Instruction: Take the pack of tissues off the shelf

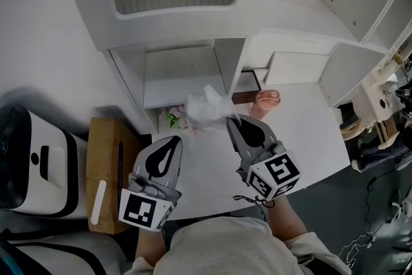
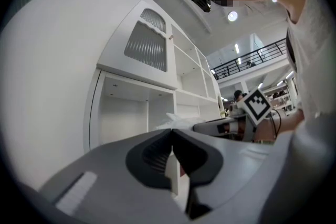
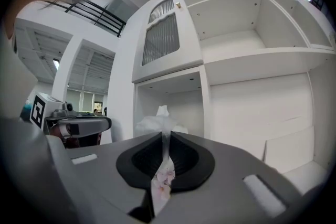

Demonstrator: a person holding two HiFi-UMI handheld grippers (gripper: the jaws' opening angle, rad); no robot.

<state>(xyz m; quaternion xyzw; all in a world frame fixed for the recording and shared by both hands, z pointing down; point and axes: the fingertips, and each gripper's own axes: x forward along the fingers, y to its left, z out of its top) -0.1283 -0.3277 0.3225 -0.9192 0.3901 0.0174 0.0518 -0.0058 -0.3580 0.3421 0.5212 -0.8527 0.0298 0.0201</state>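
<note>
Tissue pack (image 1: 207, 109) hangs crumpled and white at the tip of the right gripper (image 1: 233, 120), in front of the open lower compartment of the shelf (image 1: 183, 90) and above the counter (image 1: 302, 119). Whether it is fully clear of the shelf edge is hard to tell. In the right gripper view, the jaws are almost closed on a thin, flower-printed fold of the wrapper, and the bulk of the pack (image 3: 157, 124) sits beyond the tips. The left gripper (image 1: 175, 140) is low and to the left with its jaws together and nothing between them. The main risk is the hold: only a sliver of slippery film is pinched, so a quick pull or swing could slide it out or tear it. The pack would then drop onto the counter or back into the compartment. It could also catch on the shelf's upright.
</note>
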